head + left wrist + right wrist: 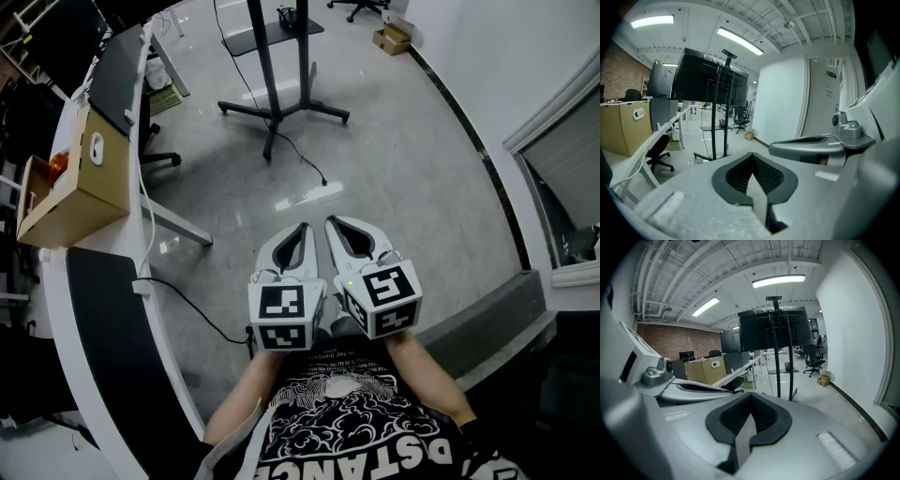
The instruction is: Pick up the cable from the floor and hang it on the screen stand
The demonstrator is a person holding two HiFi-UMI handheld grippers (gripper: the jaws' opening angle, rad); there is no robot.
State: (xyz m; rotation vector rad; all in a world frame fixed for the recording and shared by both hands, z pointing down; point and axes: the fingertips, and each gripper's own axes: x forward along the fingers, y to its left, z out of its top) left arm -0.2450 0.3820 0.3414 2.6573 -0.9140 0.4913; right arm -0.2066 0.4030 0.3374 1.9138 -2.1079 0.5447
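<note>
A thin black cable [302, 157] lies on the grey floor, trailing from the base of the screen stand [279, 108] toward me and ending in a plug. The stand's black posts and large dark screen [710, 77] rise ahead, and the stand [778, 359] also shows in the right gripper view. My left gripper [305, 229] and right gripper [333, 223] are held side by side close to my chest, pointing forward and somewhat down, well short of the cable. Both have their jaws shut with nothing between them; the left gripper [752, 157] and the right gripper [751, 397] show their pads meeting.
A long white desk [70, 272] runs along the left with a cardboard box [80, 183] and a dark monitor on it. Another black cable [192, 305] runs from the desk across the floor near my feet. An office chair [658, 150] stands by the desk; a white wall [525, 66] borders the right.
</note>
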